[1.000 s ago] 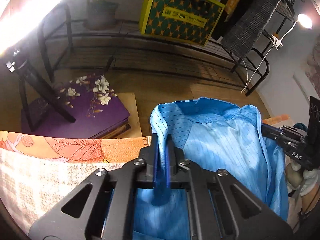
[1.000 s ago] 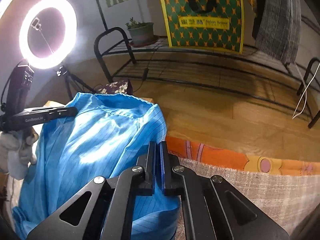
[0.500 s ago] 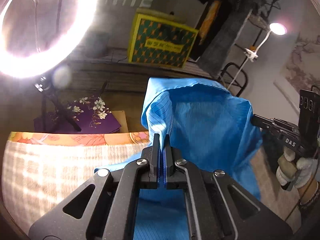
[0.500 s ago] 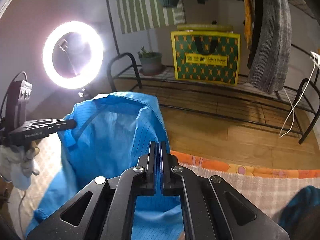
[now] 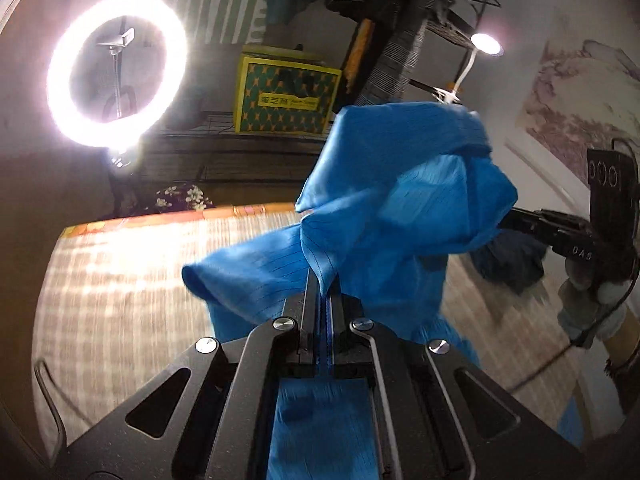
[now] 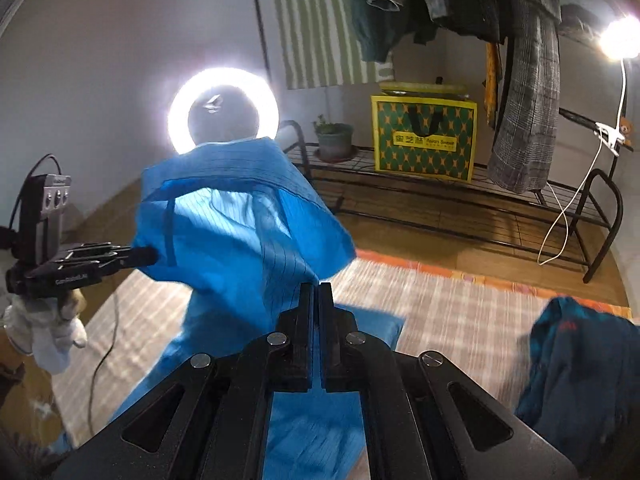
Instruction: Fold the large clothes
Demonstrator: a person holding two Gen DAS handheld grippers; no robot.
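Observation:
A large blue pinstriped garment (image 5: 400,200) hangs in the air above the checked mat (image 5: 120,280), stretched between both grippers. In the left wrist view my left gripper (image 5: 324,282) is shut on a fold of its edge. The right gripper (image 5: 516,216) comes in from the right, held by a gloved hand (image 5: 584,296), its tip buried in the cloth. In the right wrist view my right gripper (image 6: 316,286) is shut, with the blue garment (image 6: 240,232) running down to its tips. The left gripper (image 6: 144,254) grips the far corner.
A lit ring light (image 6: 222,108) stands behind the garment. A yellow-green bag (image 6: 424,136) and a potted plant (image 6: 334,138) sit on a black rack (image 6: 440,200). Clothes hang above (image 6: 524,100). A dark teal garment (image 6: 580,368) lies on the mat's right side.
Both grippers have risen with the blue garment, lifting it off the mat. The ring light and hanging clothes have come into view, and the mat now shows below.

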